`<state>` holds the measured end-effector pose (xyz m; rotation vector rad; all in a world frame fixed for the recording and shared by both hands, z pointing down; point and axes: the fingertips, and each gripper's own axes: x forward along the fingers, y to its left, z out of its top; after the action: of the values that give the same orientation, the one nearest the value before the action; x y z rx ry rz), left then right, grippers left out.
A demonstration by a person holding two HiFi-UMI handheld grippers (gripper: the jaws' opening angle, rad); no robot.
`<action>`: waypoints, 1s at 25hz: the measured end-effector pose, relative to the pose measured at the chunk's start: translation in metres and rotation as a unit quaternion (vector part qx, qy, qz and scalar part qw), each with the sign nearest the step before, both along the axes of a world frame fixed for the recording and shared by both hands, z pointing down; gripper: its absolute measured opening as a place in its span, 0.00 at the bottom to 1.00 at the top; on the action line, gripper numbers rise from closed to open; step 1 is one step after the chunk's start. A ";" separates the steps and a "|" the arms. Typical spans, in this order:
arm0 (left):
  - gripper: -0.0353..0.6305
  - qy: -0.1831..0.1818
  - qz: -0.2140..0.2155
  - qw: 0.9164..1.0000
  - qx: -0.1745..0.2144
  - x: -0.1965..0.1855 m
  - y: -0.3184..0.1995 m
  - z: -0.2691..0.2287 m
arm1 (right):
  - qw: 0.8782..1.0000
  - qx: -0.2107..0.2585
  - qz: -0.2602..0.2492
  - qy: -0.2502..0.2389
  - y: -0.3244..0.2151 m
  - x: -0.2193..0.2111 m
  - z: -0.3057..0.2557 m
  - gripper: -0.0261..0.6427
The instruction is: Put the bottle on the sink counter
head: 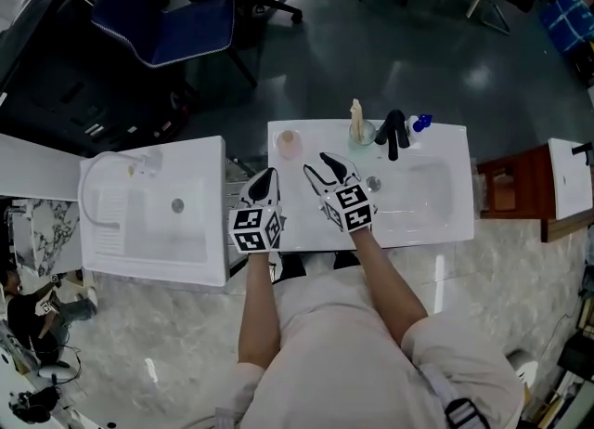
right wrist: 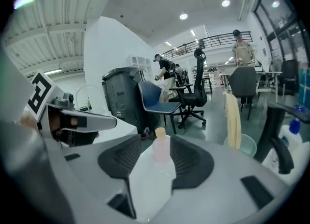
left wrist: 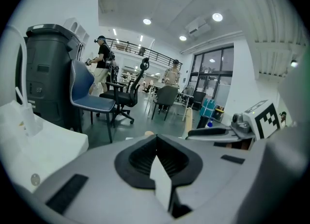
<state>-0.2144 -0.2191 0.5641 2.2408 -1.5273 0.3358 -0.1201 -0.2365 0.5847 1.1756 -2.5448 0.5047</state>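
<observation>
A small clear pinkish bottle (head: 289,144) with a tan cap stands upright on the back left corner of the white sink counter (head: 297,223). My right gripper (head: 322,167) hovers over the counter just in front and to the right of it, jaws open and apart from it. In the right gripper view the bottle (right wrist: 160,151) shows through the gap of the right gripper (right wrist: 157,140), beyond its pads. My left gripper (head: 266,179) is shut and holds nothing, at the counter's left edge. In its own view the left gripper (left wrist: 156,140) has its pads together.
A black faucet (head: 394,132), a tall cream object in a cup (head: 356,122) and a blue-capped bottle (head: 422,123) stand along the counter's back. The basin (head: 418,190) lies to the right. A second white sink (head: 148,214) stands left, across a narrow gap. Chairs (head: 176,23) stand behind.
</observation>
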 end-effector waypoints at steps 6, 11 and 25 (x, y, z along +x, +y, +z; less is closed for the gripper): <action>0.06 -0.007 0.001 1.000 0.000 -0.001 0.001 0.001 | 1.000 -0.004 0.013 -0.005 0.004 0.005 0.004 0.26; 0.06 -0.006 0.001 1.000 -0.001 0.003 0.000 0.002 | 1.000 -0.006 0.012 0.003 0.008 0.005 0.010 0.17; 0.06 -0.013 0.012 1.000 -0.002 0.008 0.004 0.001 | 1.000 -0.020 0.024 -0.002 0.012 0.006 0.015 0.05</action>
<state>-0.2062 -0.2151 0.5651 2.2618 -1.5117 0.3753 -0.1138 -0.2242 0.6001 1.2248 -2.5034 0.5688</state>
